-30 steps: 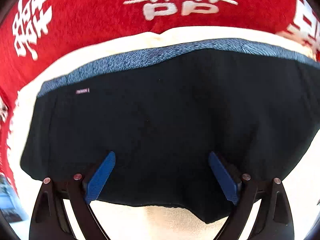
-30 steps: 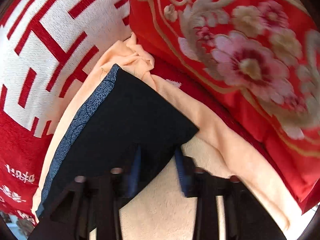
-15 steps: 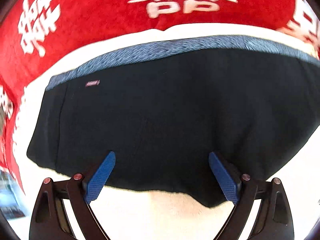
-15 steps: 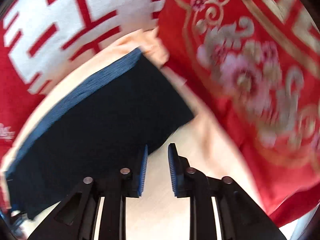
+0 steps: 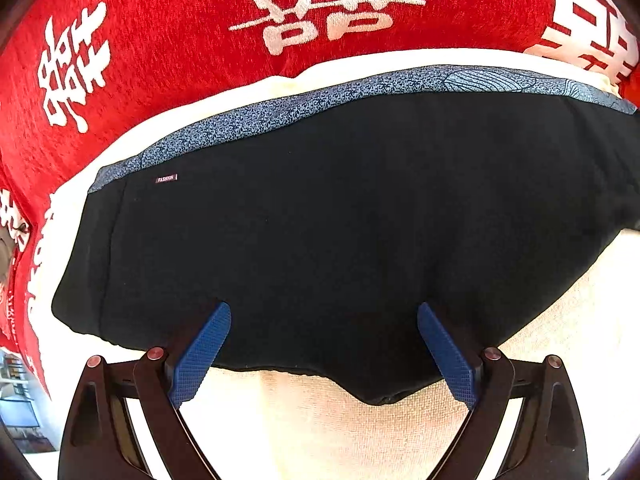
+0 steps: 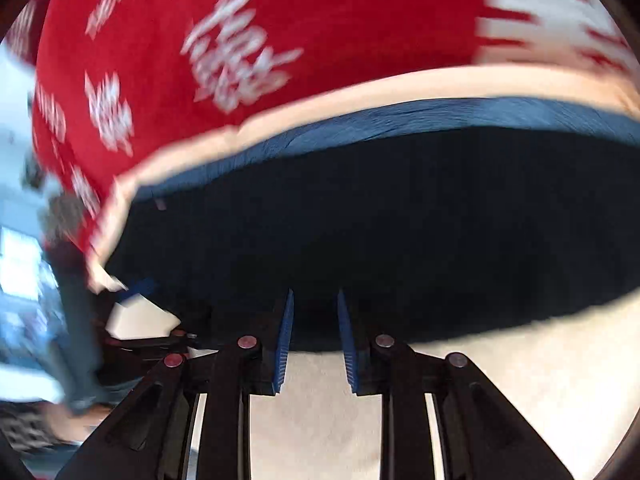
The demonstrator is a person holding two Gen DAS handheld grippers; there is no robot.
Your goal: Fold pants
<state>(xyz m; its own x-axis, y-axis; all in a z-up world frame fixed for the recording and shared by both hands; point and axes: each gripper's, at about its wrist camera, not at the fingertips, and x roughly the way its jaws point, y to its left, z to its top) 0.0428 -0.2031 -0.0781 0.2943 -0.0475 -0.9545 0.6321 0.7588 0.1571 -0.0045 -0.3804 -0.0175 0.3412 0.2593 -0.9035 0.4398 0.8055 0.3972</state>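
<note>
A: Where are the pants (image 5: 340, 232) seen?

B: The black pants are laid flat on a cream towel (image 5: 320, 432). The towel is spread over a red blanket (image 5: 168, 40) with white signs on it. A blue patterned waistband (image 5: 320, 104) is seen along the far edge of the pants, and a tiny label (image 5: 166, 179) is sewn just below it, near the left end. The pants are also seen in the right wrist view (image 6: 400, 232), though that picture is blurred.

A: How is the left hand-held gripper (image 5: 324, 352) held?

B: It is spread wide. Its two blue pads (image 5: 200, 356) are seen over the near edge of the pants, well apart from each other. Nothing is pinched between them. Whether the cloth is touched by the tips cannot be told.

A: And the right hand-held gripper (image 6: 314, 340)?

B: Its jaws have just been opening a little, and only a narrow gap is left between the pads. They are held over the near edge of the pants, where the black cloth meets the towel. No cloth is seen pinched in the gap.

A: Is anything else seen near the pants?

B: Blurred room shapes are seen left of the blanket, but they cannot be made out.
</note>
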